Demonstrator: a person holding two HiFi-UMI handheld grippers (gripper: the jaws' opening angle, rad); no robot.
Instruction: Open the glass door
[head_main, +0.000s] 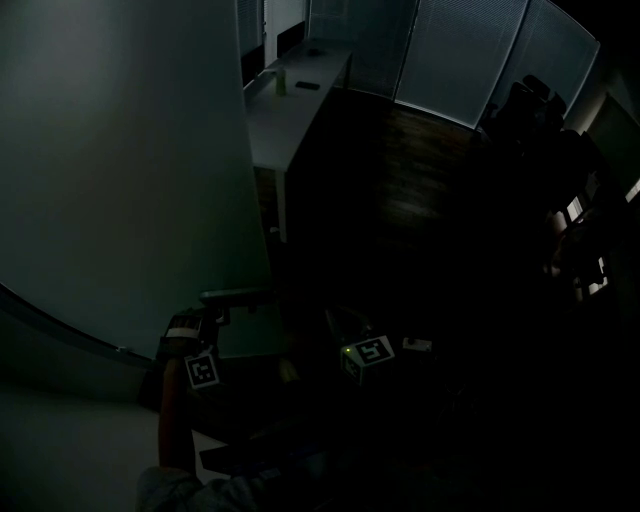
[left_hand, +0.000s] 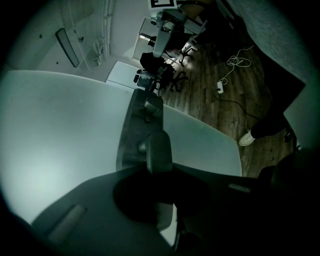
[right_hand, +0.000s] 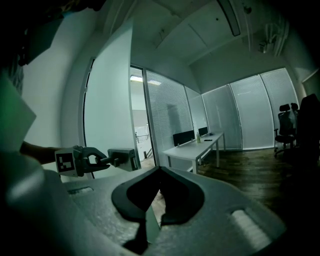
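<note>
The frosted glass door fills the left of the head view, with a dark lever handle at its edge. My left gripper is shut on that handle. In the left gripper view the handle lever runs straight out from between the jaws, against the lock plate. The right gripper view shows the left gripper clamped on the handle at the door's edge. My right gripper hangs a little to the right of the handle, away from the door, its jaws together with nothing between them.
A long white desk stands beyond the door along a wall of blinds. Office chairs are at the far right. A cable lies on the wooden floor, and a person's shoe shows near the door.
</note>
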